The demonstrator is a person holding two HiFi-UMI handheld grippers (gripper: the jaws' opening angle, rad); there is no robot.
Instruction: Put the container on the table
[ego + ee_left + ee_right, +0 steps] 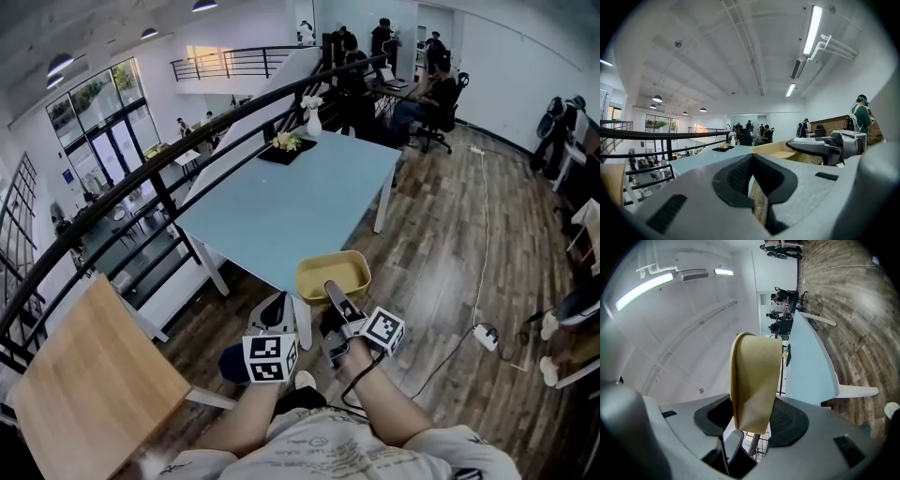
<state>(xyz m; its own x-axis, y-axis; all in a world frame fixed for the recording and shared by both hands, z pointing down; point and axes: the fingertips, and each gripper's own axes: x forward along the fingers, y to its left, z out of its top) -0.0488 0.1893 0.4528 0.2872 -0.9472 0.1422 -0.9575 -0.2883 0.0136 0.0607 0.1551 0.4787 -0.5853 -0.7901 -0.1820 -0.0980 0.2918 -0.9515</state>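
A shallow yellow container (334,275) hangs in the air just off the near corner of the light-blue table (281,202). My right gripper (331,291) is shut on its near rim. In the right gripper view the container's wall (754,380) stands edge-on between the two pads, with the table (808,362) beyond it. My left gripper (277,309) floats just left of the container with its jaws together and nothing in them. In the left gripper view its jaws (752,159) meet, and the container (780,151) and right gripper (820,147) show to the right.
A black railing (141,169) runs along the table's left side. A dark tray with flowers (286,145) and a white vase (313,117) stand at the table's far end. A wooden tabletop (84,375) lies at lower left. A power strip and cable (486,336) lie on the wood floor; people sit at desks at the back.
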